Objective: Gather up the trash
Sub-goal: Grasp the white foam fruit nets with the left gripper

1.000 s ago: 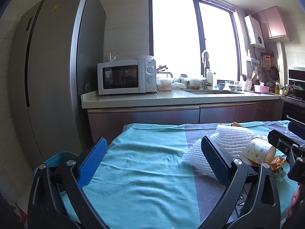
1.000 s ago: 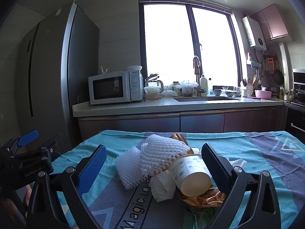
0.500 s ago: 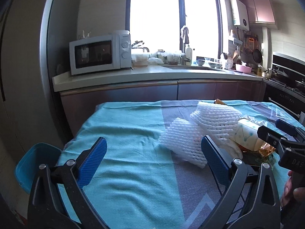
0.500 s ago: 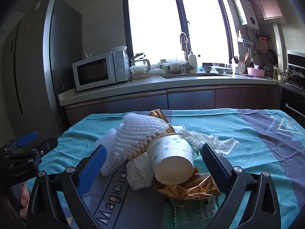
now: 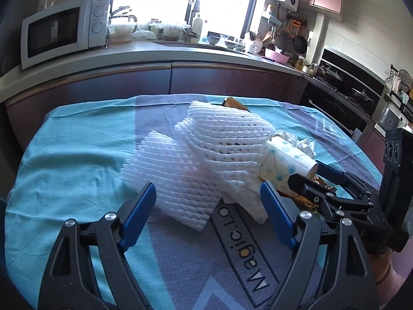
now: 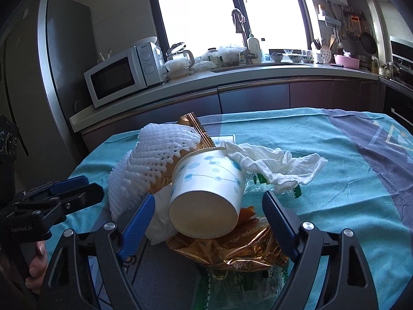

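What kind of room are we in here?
A home kitchen, most likely: a microwave sits on the counter by a sink tap, and pans hang on the wall. The trash lies on a cloth-covered table.

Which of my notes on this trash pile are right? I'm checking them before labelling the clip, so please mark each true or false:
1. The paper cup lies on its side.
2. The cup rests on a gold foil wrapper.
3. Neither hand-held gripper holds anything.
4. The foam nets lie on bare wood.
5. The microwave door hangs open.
1. True: the paper cup lies tipped over, its base toward the right wrist camera.
2. True: the gold foil wrapper is crumpled under it.
3. True: the left hand-held gripper and the right hand-held gripper are both open.
4. False: the foam nets lie on a teal cloth.
5. False: the microwave is shut.
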`<act>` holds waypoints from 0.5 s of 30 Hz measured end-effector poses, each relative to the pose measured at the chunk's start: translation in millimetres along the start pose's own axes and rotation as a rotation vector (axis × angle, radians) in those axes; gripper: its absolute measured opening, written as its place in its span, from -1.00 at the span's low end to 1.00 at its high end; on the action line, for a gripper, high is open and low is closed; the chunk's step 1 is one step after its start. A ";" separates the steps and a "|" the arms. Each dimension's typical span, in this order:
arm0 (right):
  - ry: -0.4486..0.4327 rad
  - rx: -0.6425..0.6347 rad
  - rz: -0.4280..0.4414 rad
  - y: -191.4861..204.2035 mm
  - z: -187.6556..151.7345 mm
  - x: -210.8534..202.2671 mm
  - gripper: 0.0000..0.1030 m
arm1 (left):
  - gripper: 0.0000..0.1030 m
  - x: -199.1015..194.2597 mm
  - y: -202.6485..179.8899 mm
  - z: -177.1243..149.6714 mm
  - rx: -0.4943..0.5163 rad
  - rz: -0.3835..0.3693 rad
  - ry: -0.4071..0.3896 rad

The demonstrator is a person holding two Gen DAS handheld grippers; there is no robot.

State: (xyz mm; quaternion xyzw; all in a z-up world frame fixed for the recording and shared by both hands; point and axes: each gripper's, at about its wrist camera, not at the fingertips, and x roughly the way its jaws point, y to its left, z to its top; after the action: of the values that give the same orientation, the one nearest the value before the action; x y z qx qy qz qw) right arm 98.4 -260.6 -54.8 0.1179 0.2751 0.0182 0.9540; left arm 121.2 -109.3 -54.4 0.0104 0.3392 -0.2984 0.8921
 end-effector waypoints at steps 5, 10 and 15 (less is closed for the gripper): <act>0.025 0.014 0.030 -3.6 -1.4 4.3 0.18 | 0.16 31.8 -9.6 9.9 -0.010 -0.081 0.065; 0.013 0.022 0.042 -6.1 -2.7 0.4 0.12 | -0.65 56.6 -10.5 10.1 -0.068 -0.130 0.127; -0.006 0.033 0.062 -10.4 -1.6 -10.3 0.11 | -0.83 56.7 -8.4 5.1 -0.094 -0.137 0.109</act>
State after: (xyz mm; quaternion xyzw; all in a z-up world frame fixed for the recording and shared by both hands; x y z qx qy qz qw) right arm 88.6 -271.5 -53.2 0.1420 0.2689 0.0428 0.9517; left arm 153.2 -147.1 -83.6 -0.0383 0.4006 -0.3416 0.8494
